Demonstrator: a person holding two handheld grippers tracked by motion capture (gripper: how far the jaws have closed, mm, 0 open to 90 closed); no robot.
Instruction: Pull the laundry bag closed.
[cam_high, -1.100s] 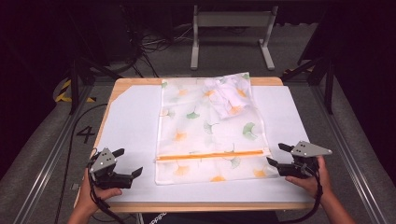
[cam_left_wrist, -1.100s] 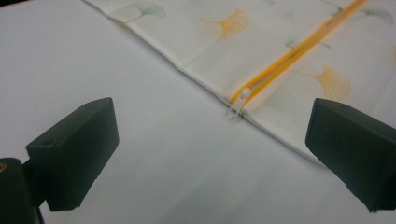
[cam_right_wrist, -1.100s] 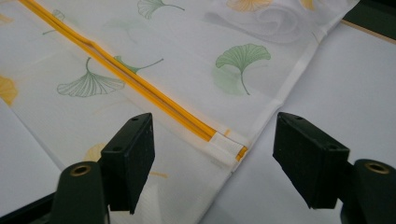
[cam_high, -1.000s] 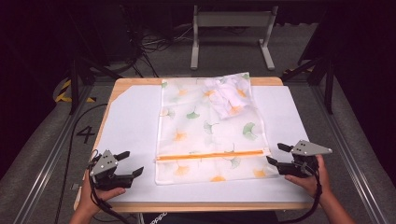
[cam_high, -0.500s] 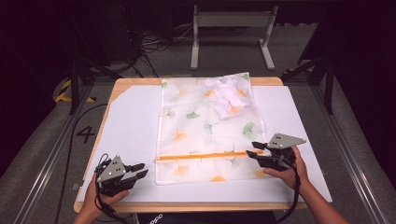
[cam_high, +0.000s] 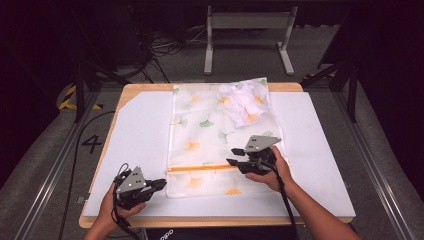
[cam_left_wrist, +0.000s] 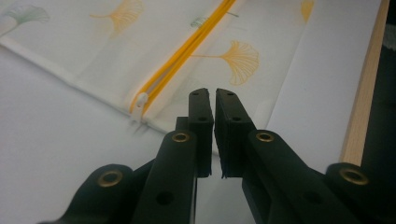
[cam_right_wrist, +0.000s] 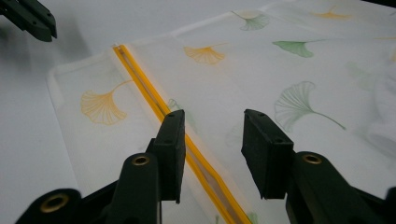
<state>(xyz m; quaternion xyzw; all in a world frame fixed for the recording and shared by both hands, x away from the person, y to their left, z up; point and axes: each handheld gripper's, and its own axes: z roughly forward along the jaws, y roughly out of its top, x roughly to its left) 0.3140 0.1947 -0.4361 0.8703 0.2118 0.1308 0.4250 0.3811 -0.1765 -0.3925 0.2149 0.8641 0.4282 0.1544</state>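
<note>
Left gripper, lower left, jaws clenched on nothing beside the mesh bag; right gripper, centre, jaws released and narrowing over the orange zipper.

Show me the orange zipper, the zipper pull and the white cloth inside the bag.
orange zipper (cam_right_wrist: 159, 109), right gripper view, mid-length of the band.
zipper pull (cam_left_wrist: 139, 100), left gripper view, its white tab.
white cloth (cam_high: 243, 102), high view, middle of the bundle.

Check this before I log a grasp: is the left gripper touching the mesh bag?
Touching, it seems. In the left gripper view the left gripper is shut on the near corner of the mesh bag; the fabric edge runs in between the pads.
</note>
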